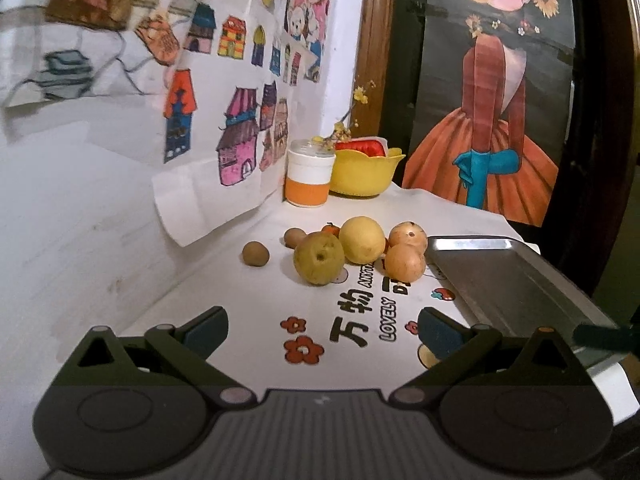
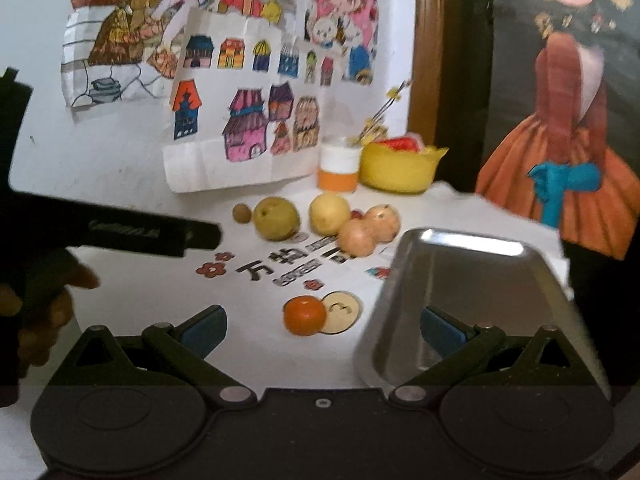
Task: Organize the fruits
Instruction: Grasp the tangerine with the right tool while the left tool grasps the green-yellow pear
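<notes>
Fruit lies in a cluster on the white printed tablecloth: a greenish pear [image 1: 319, 258] [image 2: 276, 218], a yellow pear [image 1: 362, 239] [image 2: 329, 214], two tan round fruits [image 1: 405, 262] [image 2: 357, 238], and a small brown one [image 1: 255, 254] [image 2: 242, 213]. A small orange [image 2: 305, 315] sits alone, close to my right gripper. An empty steel tray [image 1: 516, 276] [image 2: 472, 280] lies to the right. My left gripper [image 1: 322, 334] is open, short of the cluster. My right gripper [image 2: 322, 330] is open, the orange just ahead between its fingers, its right finger over the tray.
An orange-and-white cup [image 1: 309, 174] [image 2: 338, 170] and a yellow bowl [image 1: 366, 172] [image 2: 400, 170] holding something red stand at the back by the wall. Drawings hang on the wall on the left. The left gripper's body [image 2: 120, 228] and a hand show in the right wrist view.
</notes>
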Demonstrator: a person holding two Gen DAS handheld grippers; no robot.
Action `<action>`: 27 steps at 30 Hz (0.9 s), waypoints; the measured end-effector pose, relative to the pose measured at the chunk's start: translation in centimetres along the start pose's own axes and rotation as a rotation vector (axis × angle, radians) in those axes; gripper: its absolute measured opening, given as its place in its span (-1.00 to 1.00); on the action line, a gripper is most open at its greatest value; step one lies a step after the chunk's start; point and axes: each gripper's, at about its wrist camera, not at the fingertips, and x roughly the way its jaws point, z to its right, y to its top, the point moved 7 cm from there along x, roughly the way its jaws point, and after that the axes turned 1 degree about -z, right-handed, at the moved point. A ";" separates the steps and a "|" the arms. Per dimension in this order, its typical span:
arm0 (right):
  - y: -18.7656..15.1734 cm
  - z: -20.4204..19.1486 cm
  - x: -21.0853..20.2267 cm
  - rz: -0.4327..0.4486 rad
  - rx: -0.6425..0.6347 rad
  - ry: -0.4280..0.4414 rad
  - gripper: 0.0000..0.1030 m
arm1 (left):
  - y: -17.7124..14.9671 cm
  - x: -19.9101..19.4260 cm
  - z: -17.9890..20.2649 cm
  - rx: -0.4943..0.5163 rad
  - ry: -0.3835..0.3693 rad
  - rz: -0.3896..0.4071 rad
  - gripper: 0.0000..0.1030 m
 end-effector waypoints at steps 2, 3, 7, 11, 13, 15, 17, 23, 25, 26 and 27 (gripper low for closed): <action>0.0 -0.2 1.0 -0.032 0.029 0.027 0.99 | 0.3 1.0 -0.2 0.003 -0.010 -0.021 0.99; 0.0 -0.4 1.5 -0.047 0.040 0.039 0.99 | 0.5 1.5 -0.2 0.006 -0.014 -0.030 0.99; 0.3 -1.0 2.9 -0.080 0.065 0.077 0.99 | 1.4 3.3 -0.3 0.039 -0.023 -0.053 0.99; 0.6 -1.6 3.9 -0.101 0.088 0.123 0.92 | 2.0 4.9 -0.3 0.069 -0.033 -0.081 0.99; 0.6 -1.6 4.5 -0.119 0.103 0.116 0.85 | 2.3 5.7 -0.3 0.081 -0.040 -0.095 0.99; 0.5 -1.3 5.0 -0.136 0.120 0.109 0.81 | 2.6 6.6 -0.2 0.105 -0.038 -0.104 0.99; 0.3 -1.1 5.6 -0.155 0.144 0.105 0.73 | 2.8 7.4 0.0 0.121 -0.041 -0.112 0.99; 0.0 -0.4 6.9 -0.186 0.168 0.075 0.46 | 3.6 10.0 0.4 0.147 -0.036 -0.127 0.99; 0.0 -0.2 7.1 -0.188 0.166 0.065 0.35 | 3.8 10.7 0.5 0.154 -0.034 -0.128 0.99; 0.1 -0.2 7.2 -0.187 0.162 0.060 0.31 | 3.8 11.1 0.6 0.155 -0.035 -0.130 0.96; 0.2 -0.1 7.4 -0.188 0.162 0.058 0.24 | 3.8 11.4 0.6 0.153 -0.034 -0.134 0.93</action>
